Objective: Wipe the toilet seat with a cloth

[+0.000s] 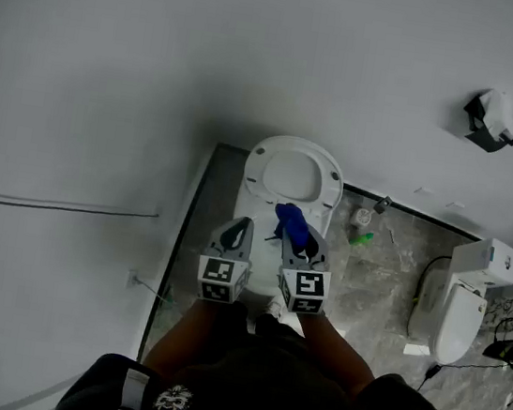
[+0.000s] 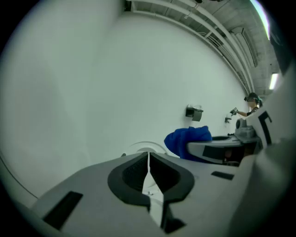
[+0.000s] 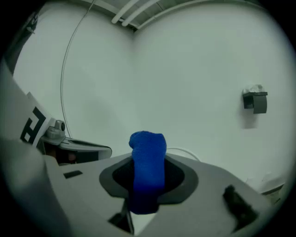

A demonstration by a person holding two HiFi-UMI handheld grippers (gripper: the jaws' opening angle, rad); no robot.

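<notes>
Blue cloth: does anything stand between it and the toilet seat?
Nothing visible does. The blue cloth, gripped by the right gripper, is over the toilet seat; the shut, empty left gripper is off to the side.

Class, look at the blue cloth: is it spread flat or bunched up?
Bunched up. The blue cloth stands as a narrow wad pinched between the right tongs, not laid flat on the toilet.

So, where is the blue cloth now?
The blue cloth is clamped in the right gripper, at the head view's centre, over the near edge of the toilet seat.
</notes>
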